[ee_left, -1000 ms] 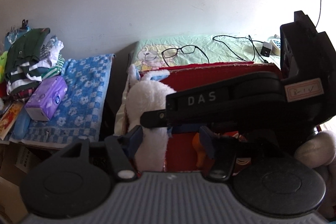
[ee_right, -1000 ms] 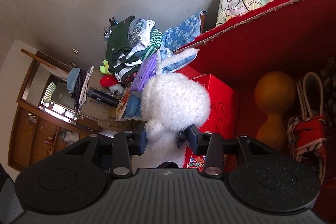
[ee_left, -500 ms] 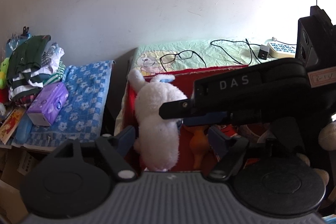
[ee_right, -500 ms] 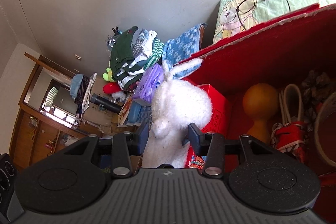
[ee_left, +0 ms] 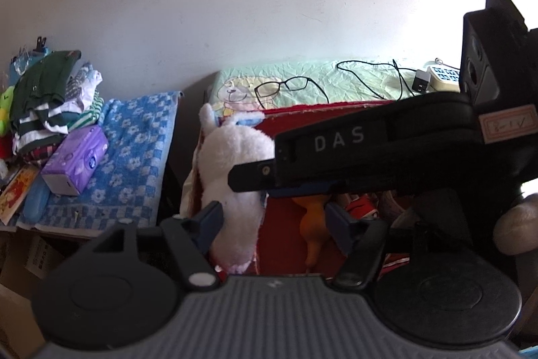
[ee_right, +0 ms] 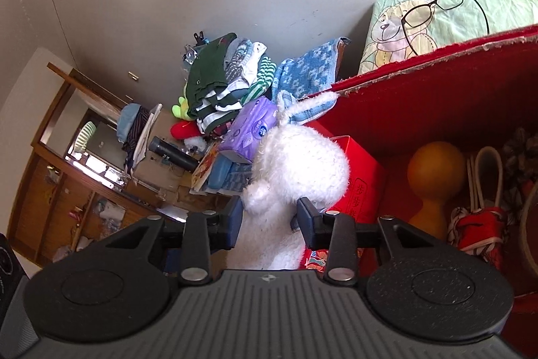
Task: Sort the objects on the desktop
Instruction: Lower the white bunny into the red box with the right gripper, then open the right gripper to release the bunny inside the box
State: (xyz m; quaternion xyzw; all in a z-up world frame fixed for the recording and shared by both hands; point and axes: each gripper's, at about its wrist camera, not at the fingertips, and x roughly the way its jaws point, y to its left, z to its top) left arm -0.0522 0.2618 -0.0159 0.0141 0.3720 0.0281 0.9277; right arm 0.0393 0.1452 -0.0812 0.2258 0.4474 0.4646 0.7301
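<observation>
A white plush rabbit with blue-lined ears hangs over the left corner of the red box. My right gripper is shut on its body, with the jaws still squeezing in. In the left wrist view this gripper is the black bar that crosses from the right onto the rabbit. My left gripper sits low in front of the box. Its jaws are closing; the rabbit's lower end lies beside the left finger, while the right finger stands clear of it. An orange gourd-shaped toy lies inside the box.
Glasses, a black cable and a charger lie on the green bear-print cloth behind the box. To the left are a blue checked towel, a purple tissue pack and a clothes pile. A small red carton sits inside the box.
The left jaws widened around the rabbit, then narrowed somewhat. The right gripper kept its grip on the rabbit, rolled slightly and shifted it a little within the left view.
</observation>
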